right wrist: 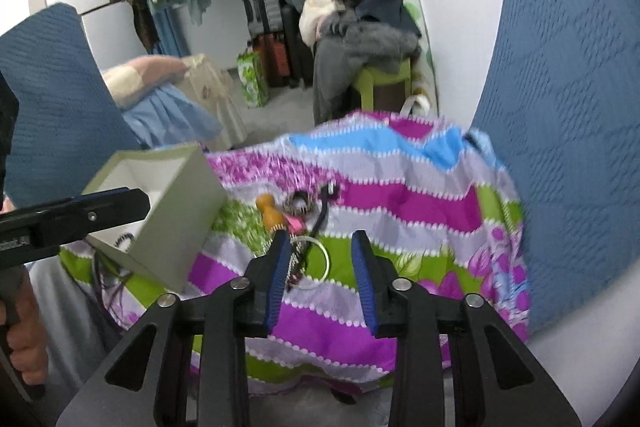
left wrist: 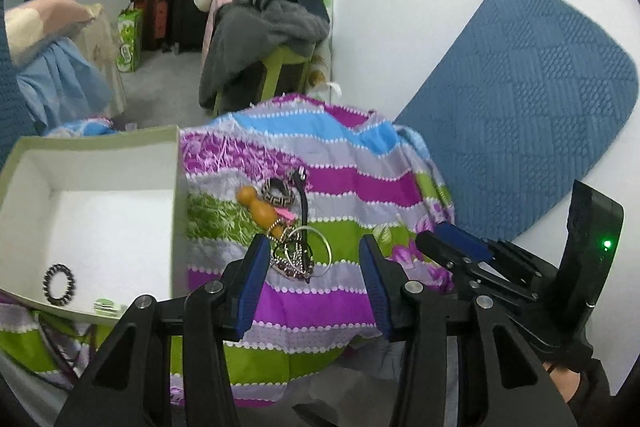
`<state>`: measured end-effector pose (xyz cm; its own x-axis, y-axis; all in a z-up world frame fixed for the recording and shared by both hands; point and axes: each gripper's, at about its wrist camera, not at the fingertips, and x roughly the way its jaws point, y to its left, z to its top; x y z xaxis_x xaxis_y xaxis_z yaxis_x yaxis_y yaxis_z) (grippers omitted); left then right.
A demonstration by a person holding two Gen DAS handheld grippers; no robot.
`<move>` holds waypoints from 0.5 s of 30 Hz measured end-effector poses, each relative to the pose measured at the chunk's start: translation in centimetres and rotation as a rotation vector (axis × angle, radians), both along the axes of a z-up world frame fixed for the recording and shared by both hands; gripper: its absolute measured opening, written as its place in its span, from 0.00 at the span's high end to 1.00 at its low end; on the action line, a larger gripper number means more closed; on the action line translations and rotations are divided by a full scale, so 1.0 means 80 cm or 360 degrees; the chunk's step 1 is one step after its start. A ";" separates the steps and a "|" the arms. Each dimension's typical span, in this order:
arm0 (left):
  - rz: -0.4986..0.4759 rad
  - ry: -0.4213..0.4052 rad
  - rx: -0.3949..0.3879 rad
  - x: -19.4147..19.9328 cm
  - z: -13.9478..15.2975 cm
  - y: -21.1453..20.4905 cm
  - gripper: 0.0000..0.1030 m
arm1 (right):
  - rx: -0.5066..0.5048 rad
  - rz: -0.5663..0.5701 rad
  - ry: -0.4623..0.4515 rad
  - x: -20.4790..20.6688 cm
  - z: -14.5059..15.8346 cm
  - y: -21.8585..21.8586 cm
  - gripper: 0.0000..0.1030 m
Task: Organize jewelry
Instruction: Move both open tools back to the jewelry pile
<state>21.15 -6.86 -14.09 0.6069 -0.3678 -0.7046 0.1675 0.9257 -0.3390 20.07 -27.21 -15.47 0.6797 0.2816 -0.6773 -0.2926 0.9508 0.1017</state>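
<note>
A heap of jewelry [left wrist: 298, 251] lies on a striped cloth [left wrist: 344, 187]: a silver bangle [left wrist: 322, 251], chains, a patterned ring [left wrist: 278, 193], an orange wooden piece [left wrist: 260, 209] and a black strap [left wrist: 303, 199]. My left gripper [left wrist: 314, 259] is open and empty, just short of the heap. My right gripper [right wrist: 320, 253] is open around the bangle [right wrist: 318, 261] and chains, not touching. It also shows in the left wrist view [left wrist: 452, 239]. An open white box [left wrist: 100, 223] at left holds a black beaded bracelet [left wrist: 59, 283].
A blue quilted cushion [left wrist: 532, 99] leans on the white wall at right. A clothes-piled green stool [left wrist: 280, 67], suitcases and a green bag [left wrist: 130, 41] stand behind. In the right wrist view the left gripper [right wrist: 80, 215] crosses before the box [right wrist: 160, 215].
</note>
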 end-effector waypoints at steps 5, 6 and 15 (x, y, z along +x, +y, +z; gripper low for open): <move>0.0005 0.0064 -0.0031 0.019 -0.033 -0.008 0.56 | -0.0012 0.0057 0.0037 0.022 -0.027 0.002 0.76; 0.0011 0.0076 -0.0028 0.023 -0.039 -0.009 0.56 | -0.0011 0.0070 0.0046 0.026 -0.033 0.003 0.76; 0.0023 0.0179 0.0039 0.062 -0.092 -0.027 0.57 | 0.0025 0.0202 0.0192 0.079 -0.078 0.008 0.83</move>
<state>26.08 -9.01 -21.49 0.5284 -0.3413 -0.7773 0.1163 0.9361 -0.3319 26.41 -26.61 -21.69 0.5520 0.3711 -0.7467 -0.3952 0.9050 0.1576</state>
